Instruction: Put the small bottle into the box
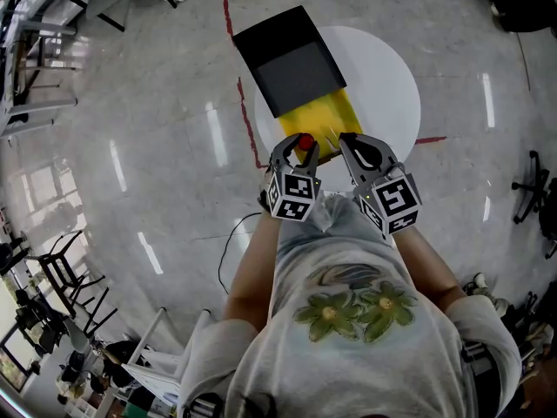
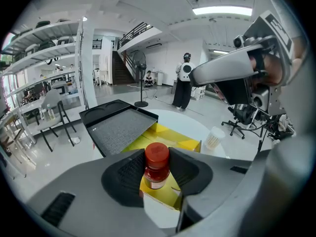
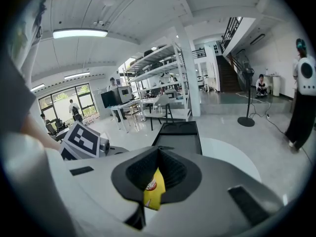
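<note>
The small bottle [image 1: 305,141] has a red cap and a pale label. My left gripper [image 1: 300,151] is shut on it and holds it upright over the front end of the yellow box [image 1: 320,116]. In the left gripper view the bottle [image 2: 157,164] sits between the two dark pads of the left gripper [image 2: 157,171], with the open yellow box [image 2: 170,135] just beyond. The box's black lid [image 1: 291,64] lies open at the far end. My right gripper [image 1: 352,143] is at the box's near right corner. In the right gripper view the right gripper [image 3: 157,181] is shut on a yellow flap [image 3: 154,194].
The box rests on a round white table [image 1: 383,68]. A white cup of sticks [image 2: 214,138] stands on the table to the right of the box. Around it are a red floor line [image 1: 228,11], a black cable [image 1: 228,251], chairs [image 1: 70,286] and shelves [image 2: 44,58].
</note>
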Tool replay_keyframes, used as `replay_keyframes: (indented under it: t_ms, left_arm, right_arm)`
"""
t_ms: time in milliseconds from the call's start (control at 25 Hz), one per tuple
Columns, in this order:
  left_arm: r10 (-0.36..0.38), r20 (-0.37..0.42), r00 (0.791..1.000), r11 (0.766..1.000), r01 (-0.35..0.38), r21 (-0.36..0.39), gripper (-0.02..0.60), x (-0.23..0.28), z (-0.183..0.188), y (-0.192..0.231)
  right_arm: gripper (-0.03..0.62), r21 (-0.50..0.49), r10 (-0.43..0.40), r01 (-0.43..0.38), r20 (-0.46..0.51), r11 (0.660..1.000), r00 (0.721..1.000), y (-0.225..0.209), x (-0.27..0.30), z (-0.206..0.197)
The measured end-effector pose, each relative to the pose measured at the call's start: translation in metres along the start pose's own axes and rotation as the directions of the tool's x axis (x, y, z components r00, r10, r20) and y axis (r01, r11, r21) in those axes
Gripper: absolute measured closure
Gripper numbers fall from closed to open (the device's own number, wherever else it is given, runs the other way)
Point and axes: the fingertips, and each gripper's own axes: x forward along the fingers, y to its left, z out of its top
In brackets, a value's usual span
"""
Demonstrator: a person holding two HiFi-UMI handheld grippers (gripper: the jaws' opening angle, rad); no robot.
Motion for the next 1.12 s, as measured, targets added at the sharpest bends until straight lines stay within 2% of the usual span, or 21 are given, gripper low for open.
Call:
replay_keyframes:
  t_ms: [560,1120]
  left_arm:
    - [0.001,-0.007,1.000,1.000,-0.001,0.003,0.433,0.007,-0.009,-0.002]
    - [0.009,-0.005,1.000,0.999,-0.009,-0.033,0.433,0.012,-0.020,0.000]
  right_arm:
    - [0.588,-0.002,-0.012,0.012,-0.005,1.000,1.000,0.005,-0.003,-0.003]
    - [0.588,-0.007,0.004,-0.004,-0.012,1.000,1.000,0.012,0.001,-0.004]
